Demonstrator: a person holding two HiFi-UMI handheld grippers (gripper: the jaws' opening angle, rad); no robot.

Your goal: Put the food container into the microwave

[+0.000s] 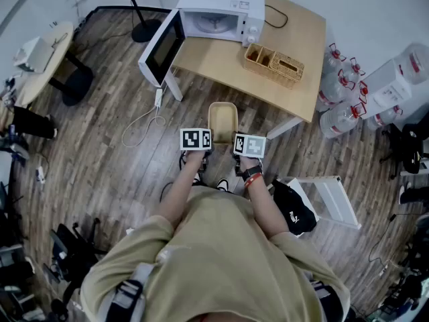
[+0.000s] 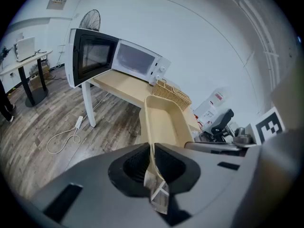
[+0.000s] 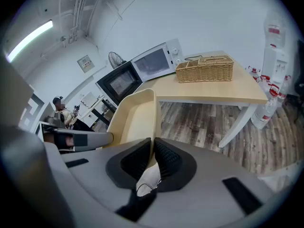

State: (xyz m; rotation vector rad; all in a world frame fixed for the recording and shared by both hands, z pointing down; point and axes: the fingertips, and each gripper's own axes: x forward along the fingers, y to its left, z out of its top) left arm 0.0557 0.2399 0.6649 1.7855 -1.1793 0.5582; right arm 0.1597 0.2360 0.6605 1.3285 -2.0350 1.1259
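Left tool (image 2: 152,158) and right tool (image 3: 153,156) were each pinched almost fully closed on a thin side wall of the food container (image 1: 222,119), one on each long edge. I held the beige, empty-looking tray in the air between them, above the wooden floor (image 1: 100,153) and just short of the desk (image 1: 221,62). The microwave (image 1: 214,12) stood on the far part of the desk, well apart from the tray, with its door (image 1: 161,45) swung wide to the left past the desk's edge. For this carry, I judged the two tools had to travel together at the same spacing and height, since the walls looked thin enough to flex or slip, and the tray should go in level and straight at the cavity. The open door was the main thing to steer around on the left. A wicker basket (image 1: 273,62) sat on the desk to the right of the microwave, a white cable (image 1: 144,123) trailed across the floor near the desk leg, and water bottles (image 1: 338,92) stood off to the right.
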